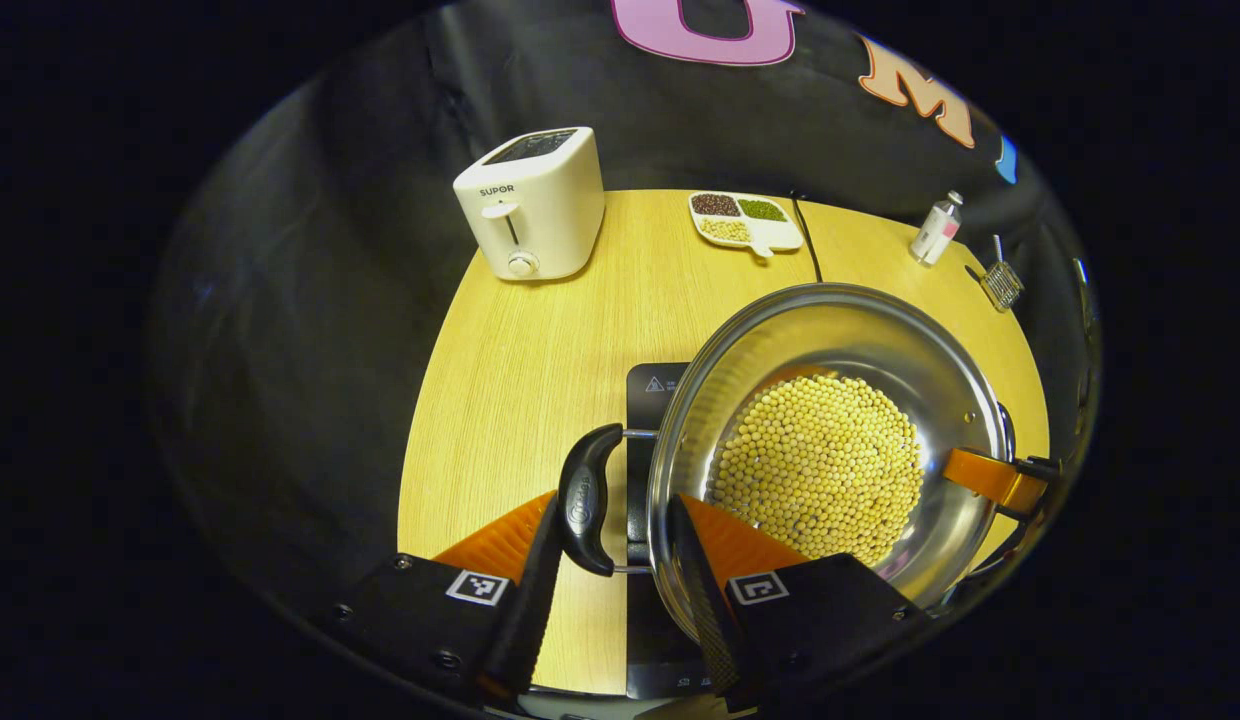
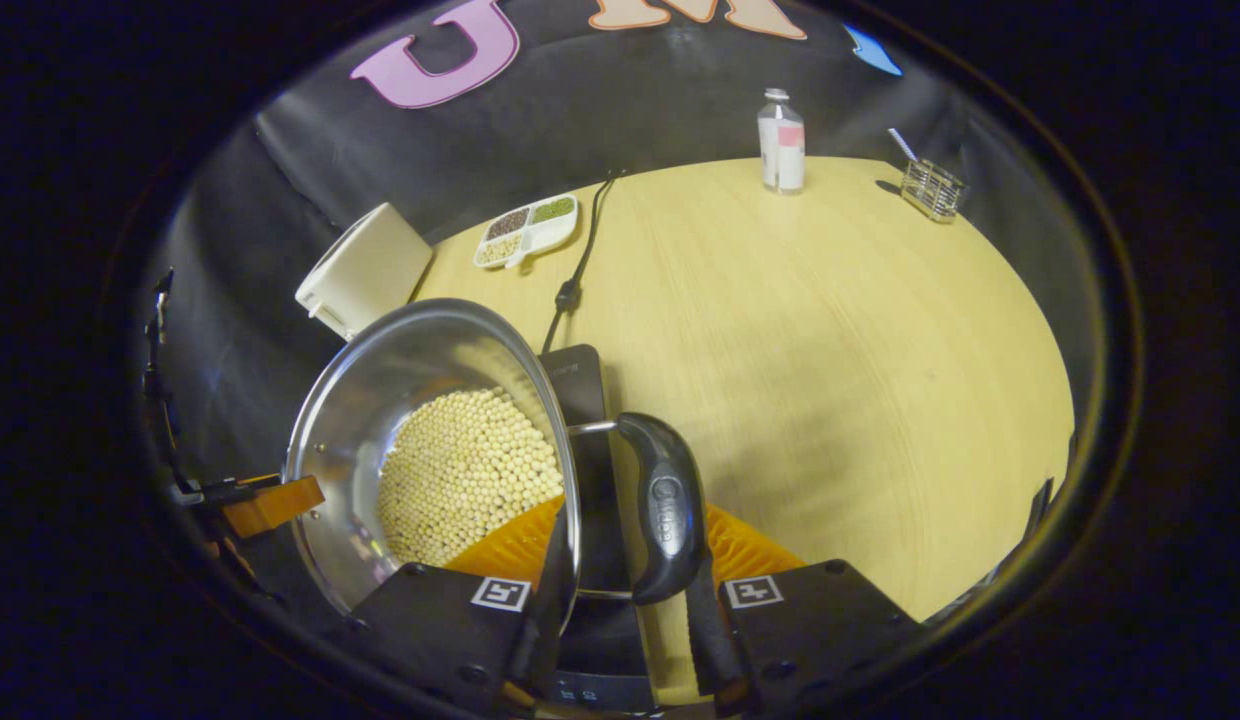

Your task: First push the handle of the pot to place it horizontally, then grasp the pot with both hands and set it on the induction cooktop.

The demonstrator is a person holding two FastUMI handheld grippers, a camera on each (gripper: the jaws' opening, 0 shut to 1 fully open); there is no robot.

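1. Pot [image 1: 830, 440], holding pale beans, hangs tilted above the induction cooktop [image 1: 652, 385]. Judged step: lowering.
2. Left claw [image 1: 620, 560] clamped on left pot handle [image 1: 587, 497]; right claw [image 2: 620, 590] clamped on right pot handle [image 2: 668, 505].
3. Advice: level the rim, lower both sides together, centre on cooktop.
4. Worktop [image 2: 830, 330]: pale wood; toaster [image 1: 532, 203], divided dish [image 1: 745, 221], bottle [image 2: 781, 140]. Wall: black cloth.

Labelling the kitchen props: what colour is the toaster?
The toaster is cream white; it shows best in the left gripper view.
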